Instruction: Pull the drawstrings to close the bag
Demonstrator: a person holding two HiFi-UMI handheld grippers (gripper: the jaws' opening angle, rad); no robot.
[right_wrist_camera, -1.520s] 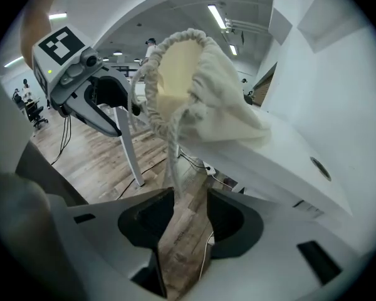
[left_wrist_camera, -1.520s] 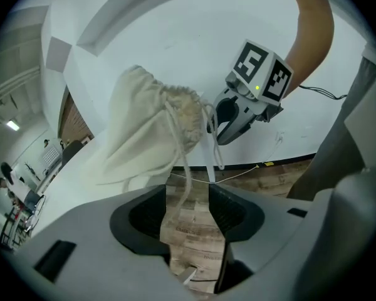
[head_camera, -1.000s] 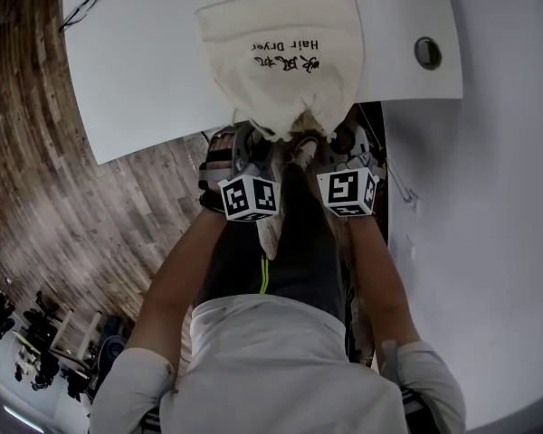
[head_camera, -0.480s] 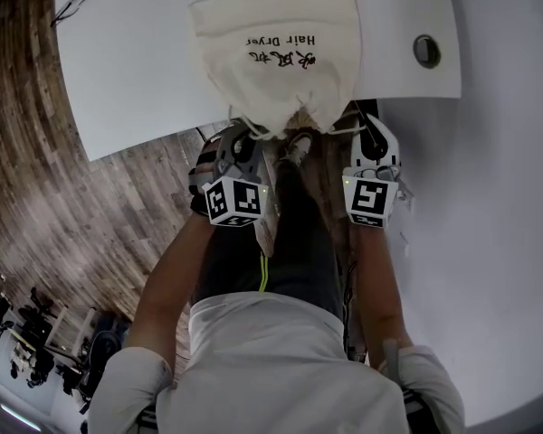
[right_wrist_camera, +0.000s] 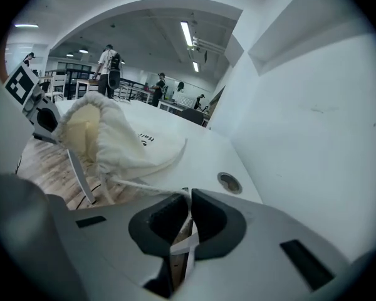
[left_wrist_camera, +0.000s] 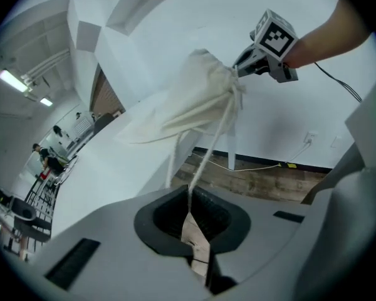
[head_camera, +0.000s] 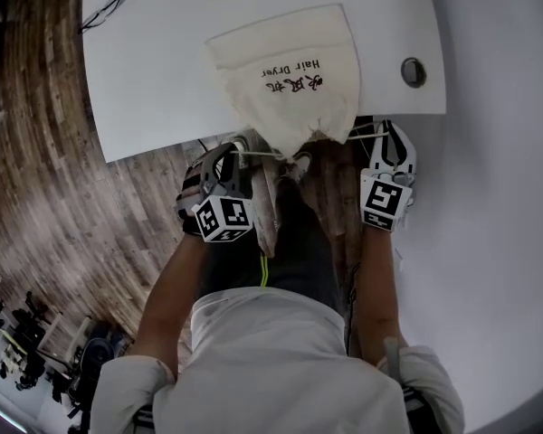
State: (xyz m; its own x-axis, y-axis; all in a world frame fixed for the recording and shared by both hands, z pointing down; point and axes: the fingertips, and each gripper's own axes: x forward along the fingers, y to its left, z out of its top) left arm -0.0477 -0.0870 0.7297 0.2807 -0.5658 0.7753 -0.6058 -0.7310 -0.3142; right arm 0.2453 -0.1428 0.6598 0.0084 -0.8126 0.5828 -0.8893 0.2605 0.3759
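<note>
A cream cloth bag (head_camera: 294, 70) with black print lies on the white table (head_camera: 154, 80), its gathered mouth hanging over the near edge. My left gripper (head_camera: 238, 154) is shut on the left drawstring (left_wrist_camera: 208, 152), which runs taut from the bunched mouth (left_wrist_camera: 229, 83) into my left gripper (left_wrist_camera: 189, 199). My right gripper (head_camera: 380, 136) is shut on the right drawstring (right_wrist_camera: 144, 184), pinched in my right gripper (right_wrist_camera: 187, 197). The bag (right_wrist_camera: 113, 144) sits between the two grippers, and both strings pull sideways away from it.
A round cable hole (head_camera: 413, 71) sits in the table right of the bag. A thin black item (head_camera: 104, 9) lies at the table's far left corner. A white wall (head_camera: 498, 197) is close on the right, wooden floor (head_camera: 54, 197) below left. People stand far off (right_wrist_camera: 109, 64).
Both grippers have moved apart, left going left and right going right. The left jaws have shut on their string. The strings have drawn taut and the bag mouth has bunched tighter.
</note>
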